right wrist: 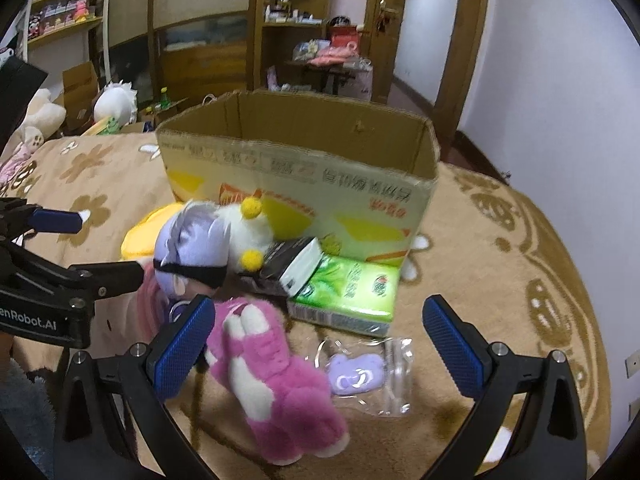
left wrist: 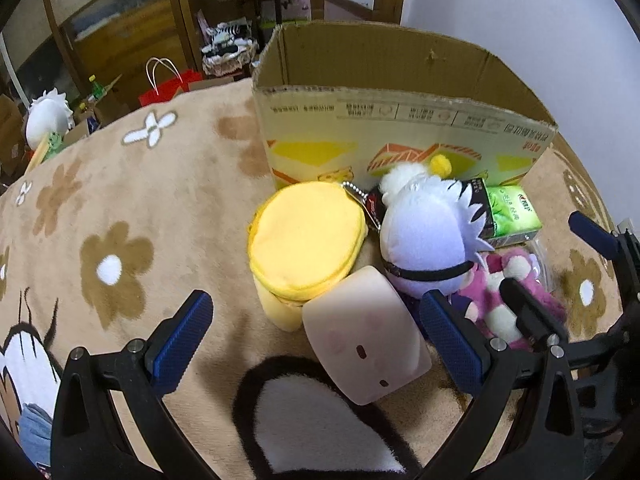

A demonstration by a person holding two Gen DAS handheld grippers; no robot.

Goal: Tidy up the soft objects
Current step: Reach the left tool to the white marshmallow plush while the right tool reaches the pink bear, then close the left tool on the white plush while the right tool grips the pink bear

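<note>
Here the left gripper (left wrist: 316, 336) gapes wide, holding nothing, a pale pink cushion (left wrist: 364, 336) between its fingers. The right gripper (right wrist: 320, 344) is spread too, empty, over a pink plush (right wrist: 276, 376). At twelve o'clock the cardboard box (right wrist: 304, 184) stands open on the tan flowered blanket (left wrist: 132, 200). Beyond, wooden shelves (right wrist: 280, 20) line the room, with a white wall (right wrist: 560, 60) at two o'clock.
</note>
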